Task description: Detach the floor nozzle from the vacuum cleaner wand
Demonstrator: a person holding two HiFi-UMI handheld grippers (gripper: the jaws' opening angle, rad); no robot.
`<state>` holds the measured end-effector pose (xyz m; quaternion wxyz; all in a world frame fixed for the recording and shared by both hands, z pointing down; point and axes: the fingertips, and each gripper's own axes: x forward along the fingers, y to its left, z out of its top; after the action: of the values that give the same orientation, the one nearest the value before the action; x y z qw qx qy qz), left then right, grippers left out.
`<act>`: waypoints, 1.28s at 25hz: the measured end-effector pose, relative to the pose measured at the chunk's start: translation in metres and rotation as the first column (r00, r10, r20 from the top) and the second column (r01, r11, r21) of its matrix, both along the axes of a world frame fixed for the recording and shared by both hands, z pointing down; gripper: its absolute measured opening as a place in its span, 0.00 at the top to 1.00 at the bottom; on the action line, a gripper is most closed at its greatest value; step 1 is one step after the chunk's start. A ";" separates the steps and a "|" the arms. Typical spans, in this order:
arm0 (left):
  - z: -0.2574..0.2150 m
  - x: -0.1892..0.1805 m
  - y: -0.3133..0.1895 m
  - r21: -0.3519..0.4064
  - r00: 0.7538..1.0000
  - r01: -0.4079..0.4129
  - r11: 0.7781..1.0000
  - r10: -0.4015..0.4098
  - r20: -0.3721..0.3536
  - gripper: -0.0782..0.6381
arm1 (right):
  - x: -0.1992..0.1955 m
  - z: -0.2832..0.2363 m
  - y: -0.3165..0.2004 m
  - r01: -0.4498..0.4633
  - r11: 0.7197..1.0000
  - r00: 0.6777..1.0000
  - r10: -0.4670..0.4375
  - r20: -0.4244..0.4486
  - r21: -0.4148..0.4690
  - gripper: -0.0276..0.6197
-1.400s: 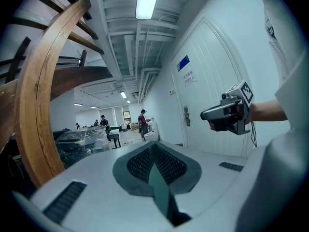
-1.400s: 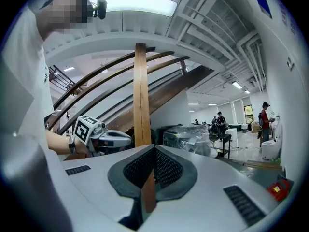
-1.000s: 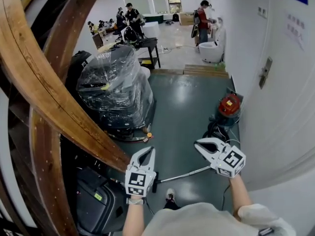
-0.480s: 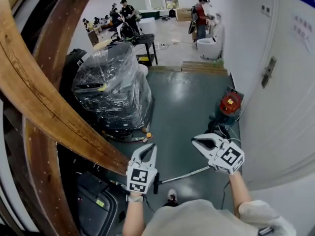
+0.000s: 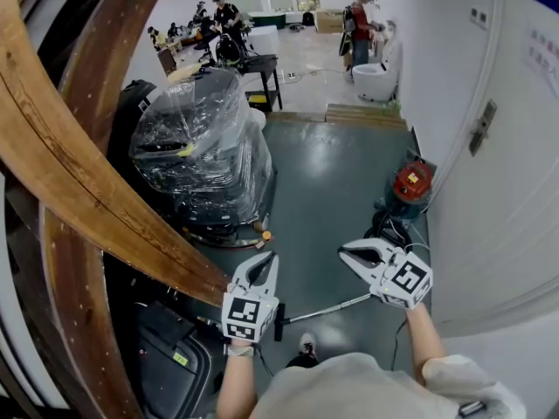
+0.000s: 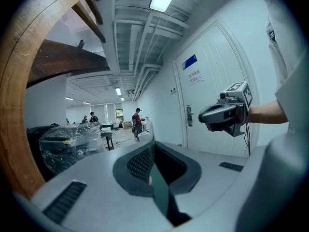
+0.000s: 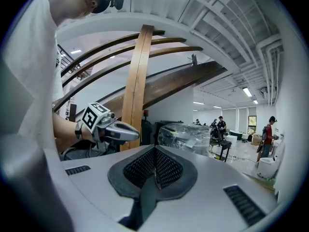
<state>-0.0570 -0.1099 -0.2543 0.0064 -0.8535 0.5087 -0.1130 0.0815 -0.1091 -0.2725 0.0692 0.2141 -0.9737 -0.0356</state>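
The vacuum's metal wand (image 5: 327, 308) lies on the green floor just ahead of my feet. Its black floor nozzle (image 5: 279, 318) sits on its left end. The red canister (image 5: 410, 184) stands by the right wall, with a black hose (image 5: 384, 228) coiled in front of it. My left gripper (image 5: 266, 258) hovers above the nozzle, shut and empty. My right gripper (image 5: 343, 251) hangs above the wand's right part, also shut with nothing in it. Each gripper view shows its own closed jaws and the other gripper: the right gripper (image 6: 202, 117) and the left gripper (image 7: 135, 133).
A plastic-wrapped load (image 5: 201, 147) stands ahead on the left. Curved wooden beams (image 5: 79, 182) cross the left side, with a black case (image 5: 170, 356) beneath them. A white door (image 5: 498, 190) closes off the right. People and tables are far down the room.
Both grippers have drifted a little forward above the floor, jaws still closed. The wand and nozzle lie where they were.
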 end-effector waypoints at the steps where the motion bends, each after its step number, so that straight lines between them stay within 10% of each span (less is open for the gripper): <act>1: 0.001 -0.001 -0.001 -0.003 1.000 0.000 1.000 0.000 -0.005 0.90 | 0.000 0.001 -0.001 -0.001 1.000 1.000 0.001 -0.003 0.000 0.91; 32: 0.050 -0.001 -0.017 -0.087 0.992 0.066 0.994 -0.056 0.113 0.89 | 0.009 0.044 -0.029 -0.101 0.991 0.995 0.099 -0.031 -0.089 0.91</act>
<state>-0.0576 -0.1265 -0.2044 -0.0078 -0.8295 0.5275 -0.1831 0.0910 -0.1377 -0.2283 0.0936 0.2587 -0.9614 0.0093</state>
